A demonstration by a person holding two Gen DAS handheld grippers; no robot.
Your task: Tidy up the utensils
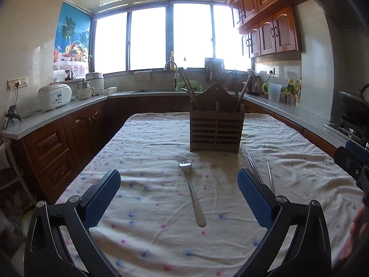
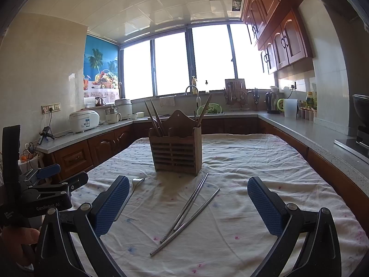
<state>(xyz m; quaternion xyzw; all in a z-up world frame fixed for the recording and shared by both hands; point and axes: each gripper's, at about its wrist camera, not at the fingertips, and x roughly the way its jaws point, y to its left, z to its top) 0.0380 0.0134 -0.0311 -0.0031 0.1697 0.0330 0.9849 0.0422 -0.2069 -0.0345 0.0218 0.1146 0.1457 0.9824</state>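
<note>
A slatted wooden utensil holder (image 1: pixel 216 130) (image 2: pixel 176 152) stands mid-table with several wooden chopsticks (image 2: pixel 155 117) leaning in it. A steel fork (image 1: pixel 192 194) (image 2: pixel 129 195) lies flat on the cloth, tines toward the holder. It sits between the fingers of my left gripper (image 1: pixel 178 198), which hangs open above the cloth. Metal chopsticks (image 2: pixel 188 210) (image 1: pixel 258 173) lie crossed on the cloth in front of the holder. My right gripper (image 2: pixel 188 207) is open over them with nothing between its pads.
The table wears a wrinkled white floral cloth (image 1: pixel 143 152) (image 2: pixel 253 161). Kitchen counters (image 1: pixel 57 117) with a rice cooker (image 1: pixel 55 97) ring the table, with a sink (image 2: pixel 207 110) under the window. A person's hand (image 2: pixel 18 237) shows at the left edge.
</note>
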